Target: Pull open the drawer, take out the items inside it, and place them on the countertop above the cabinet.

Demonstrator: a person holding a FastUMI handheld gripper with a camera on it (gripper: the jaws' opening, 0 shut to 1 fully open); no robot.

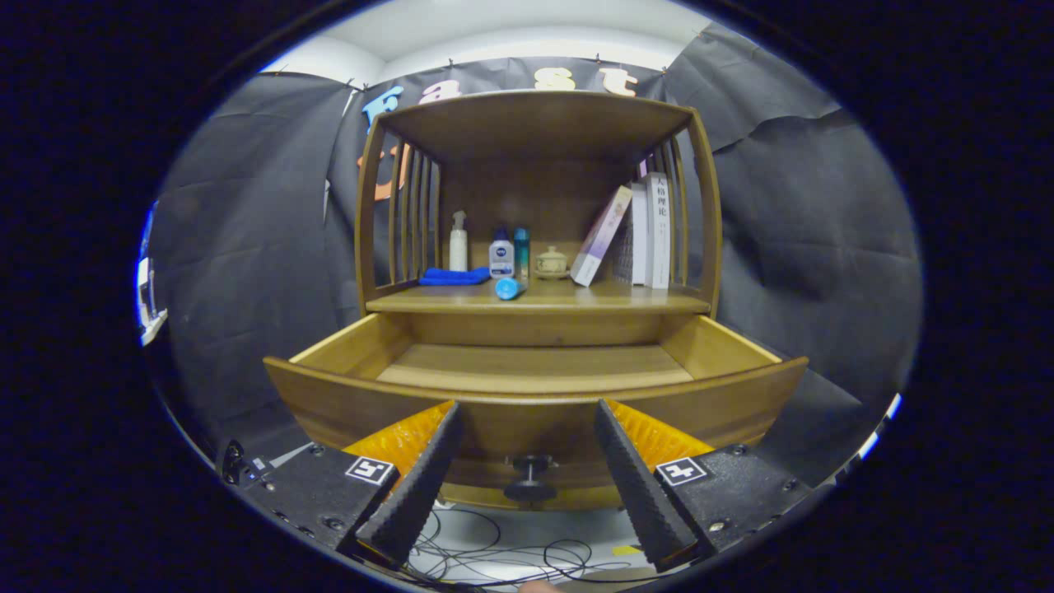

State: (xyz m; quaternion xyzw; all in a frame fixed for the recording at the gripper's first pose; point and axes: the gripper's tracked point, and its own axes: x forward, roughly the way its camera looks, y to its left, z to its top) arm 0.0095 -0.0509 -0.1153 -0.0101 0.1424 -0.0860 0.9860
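Observation:
The wooden drawer (535, 412) stands pulled out toward me, and the part of its floor that I can see is bare. Its black knob (530, 478) sits between my fingers, a little ahead of them. My gripper (527, 416) is open, the two ribbed black fingers (420, 486) spread wide with nothing held. On the countertop (642, 301) above the drawer lie a blue tube (509, 288) on its side near the front edge, a folded blue cloth (453, 277), a white pump bottle (458, 241), a small white bottle (501, 255), a teal bottle (521, 251) and a small lidded pot (551, 263).
Books (638, 235) lean at the right of the countertop inside the slatted cabinet frame (369, 214). A wooden top shelf (535, 119) roofs the countertop. Loose black cables (502, 552) lie on the pale floor below the drawer.

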